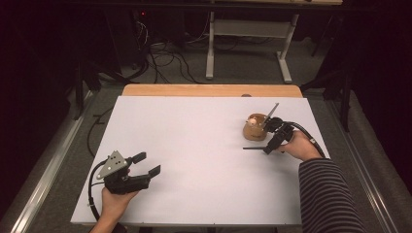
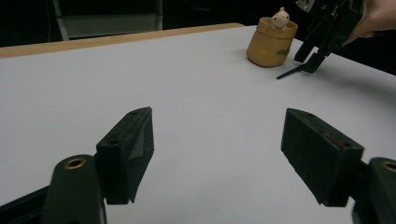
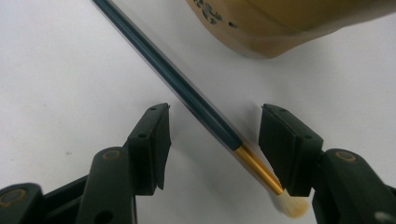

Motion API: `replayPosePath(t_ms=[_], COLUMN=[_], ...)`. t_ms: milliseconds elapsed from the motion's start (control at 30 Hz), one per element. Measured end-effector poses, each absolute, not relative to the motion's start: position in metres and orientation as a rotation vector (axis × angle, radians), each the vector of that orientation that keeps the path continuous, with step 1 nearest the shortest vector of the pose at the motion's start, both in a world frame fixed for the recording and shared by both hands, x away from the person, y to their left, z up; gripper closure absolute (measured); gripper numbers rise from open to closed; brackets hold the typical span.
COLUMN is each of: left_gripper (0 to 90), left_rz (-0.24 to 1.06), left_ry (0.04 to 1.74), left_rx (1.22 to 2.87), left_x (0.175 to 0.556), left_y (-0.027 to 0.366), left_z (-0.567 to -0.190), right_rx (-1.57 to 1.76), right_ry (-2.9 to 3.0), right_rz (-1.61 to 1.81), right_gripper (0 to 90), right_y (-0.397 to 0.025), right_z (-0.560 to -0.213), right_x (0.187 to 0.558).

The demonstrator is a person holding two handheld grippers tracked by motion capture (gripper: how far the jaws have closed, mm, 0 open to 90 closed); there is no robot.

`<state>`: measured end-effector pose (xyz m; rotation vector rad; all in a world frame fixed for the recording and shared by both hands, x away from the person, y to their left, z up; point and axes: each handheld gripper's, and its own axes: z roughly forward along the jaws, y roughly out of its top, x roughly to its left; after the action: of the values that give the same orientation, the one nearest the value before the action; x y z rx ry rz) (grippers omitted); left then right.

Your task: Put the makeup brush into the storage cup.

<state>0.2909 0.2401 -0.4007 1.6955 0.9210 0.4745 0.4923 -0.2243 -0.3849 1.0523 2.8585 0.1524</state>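
1. The right gripper is hovering open over a brush lying flat on the bench, just near of the pot at far right.
2. The jaws are straddling the brush at a slant; closing so could be pinching the metal collar and flipping it away.
3. The pot is crowding the far side; the bench's right edge is lying close.
4. The left gripper is idling open at near left, with wide open room.

A white sheet covers the wooden table at the frame's centre. Beyond it, at the upper middle, a white metal stand rests on grey carpet, with tangled black cables to its left.
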Motion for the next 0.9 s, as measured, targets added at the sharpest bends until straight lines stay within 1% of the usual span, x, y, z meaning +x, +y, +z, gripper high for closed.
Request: replayPosePath(t_ms=[433,667,800,833,900], left_gripper=[26.0,26.0,26.0,26.0,26.0], left_rz=[0.471,0.469,0.468,0.469,0.469], left_ry=[0.921,0.921,0.919,0.919,0.921], left_rx=[1.697,1.697,1.698,1.698,1.698], left_x=[0.2914,0.2916,0.2912,0.2913,0.2916], left_y=[0.2395,0.2393,0.2397,0.2396,0.2394], left_z=[-0.4011,-0.4012,-0.4009,-0.4009,-0.4012], right_rx=[1.069,1.036,1.017,1.059,1.003], right_ry=[2.863,2.871,2.879,2.869,2.881], right_rz=[0.13,0.125,0.108,0.09,0.102], right_gripper=[50.7,59.2,65.8,67.3,70.0], right_y=[-0.2252,-0.2262,-0.2235,-0.2217,-0.2216], right_z=[-0.3873,-0.387,-0.3865,-0.386,-0.3867], right_x=[0.4918,0.4903,0.4876,0.4852,0.4858])
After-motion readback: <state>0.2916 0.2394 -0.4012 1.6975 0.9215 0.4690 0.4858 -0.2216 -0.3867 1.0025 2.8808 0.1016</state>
